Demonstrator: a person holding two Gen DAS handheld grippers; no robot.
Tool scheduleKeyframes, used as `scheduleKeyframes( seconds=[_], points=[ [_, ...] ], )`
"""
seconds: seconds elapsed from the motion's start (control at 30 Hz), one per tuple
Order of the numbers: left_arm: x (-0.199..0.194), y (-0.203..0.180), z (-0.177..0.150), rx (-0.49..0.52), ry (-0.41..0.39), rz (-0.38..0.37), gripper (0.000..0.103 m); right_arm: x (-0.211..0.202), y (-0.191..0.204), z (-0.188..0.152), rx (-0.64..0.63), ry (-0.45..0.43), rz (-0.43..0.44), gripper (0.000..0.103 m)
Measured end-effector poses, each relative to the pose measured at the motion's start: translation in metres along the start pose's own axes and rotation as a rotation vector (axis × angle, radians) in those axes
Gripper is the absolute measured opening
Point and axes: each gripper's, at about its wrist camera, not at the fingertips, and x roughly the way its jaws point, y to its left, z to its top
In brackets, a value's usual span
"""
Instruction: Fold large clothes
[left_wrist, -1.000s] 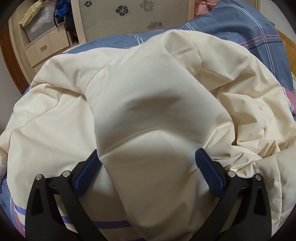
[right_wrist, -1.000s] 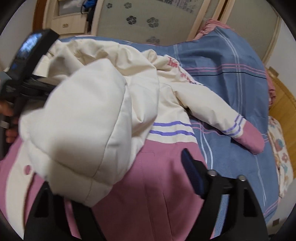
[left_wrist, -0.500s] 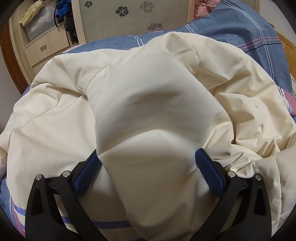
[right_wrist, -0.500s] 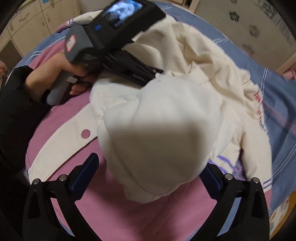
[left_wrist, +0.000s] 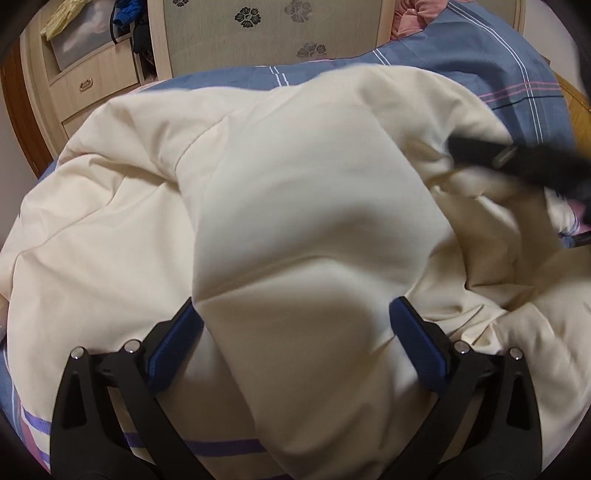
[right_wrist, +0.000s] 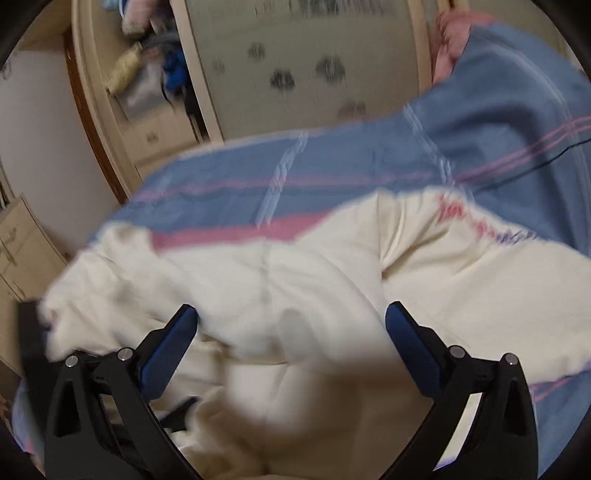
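Cream jacket (left_wrist: 306, 206) is lying heaped on the bed's blue striped cover (left_wrist: 480, 62), a thick fold of it bulging up between the fingers of the left gripper (left_wrist: 295, 325), which are standing wide apart on either side of the fabric. Right gripper (right_wrist: 291, 332) is also spreading its fingers wide, with blurred cream cloth sitting between and ahead of them. Beyond both, a cabinet (left_wrist: 88, 85) is standing.

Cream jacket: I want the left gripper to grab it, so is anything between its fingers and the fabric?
Nothing visible. The cream jacket bulges directly between the left gripper's spread fingers. The right gripper crosses only the jacket's far right side.
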Motion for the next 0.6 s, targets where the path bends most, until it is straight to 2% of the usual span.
scheduleKeyframes(
  seconds=[0.07,0.13,0.17,0.23,0.3,0.33,0.37,0.4,0.43,0.5,0.6],
  points=[
    [-0.002,0.001,0.001,-0.004,-0.005,0.003,0.101,0.015,-0.009,-0.004,0.040,0.044,0.029,0.102],
    [-0.014,-0.001,0.002,0.004,-0.012,0.044,0.101,0.014,-0.015,-0.005,0.065,0.041,0.056,0.102],
    [-0.025,-0.001,0.003,0.015,-0.043,0.080,0.101,0.014,-0.017,-0.005,0.067,0.042,0.059,0.102],
    [-0.070,-0.002,0.008,-0.003,-0.177,0.110,0.101,0.017,-0.016,-0.004,0.067,0.042,0.064,0.102],
    [-0.105,0.003,0.014,-0.087,-0.276,0.058,0.101,0.018,-0.018,-0.004,0.079,0.034,0.078,0.102],
    [-0.113,0.006,0.017,-0.153,-0.296,0.051,0.101,0.017,-0.015,-0.006,0.081,0.029,0.083,0.102],
    [-0.113,0.006,0.020,-0.192,-0.300,0.080,0.101,0.017,-0.012,-0.007,0.083,0.024,0.086,0.102],
    [-0.106,0.003,0.022,-0.211,-0.309,0.142,0.101,0.015,-0.012,-0.008,0.082,0.019,0.089,0.102],
    [-0.096,0.000,0.023,-0.204,-0.319,0.179,0.101,0.014,-0.013,-0.009,0.083,0.016,0.093,0.102],
    [-0.066,-0.005,0.026,-0.178,-0.308,0.200,0.101,0.010,-0.015,-0.009,0.089,0.010,0.101,0.102],
    [0.000,-0.009,0.024,-0.133,-0.114,0.194,0.101,0.008,-0.018,-0.007,0.097,0.030,0.120,0.102]
  ],
)
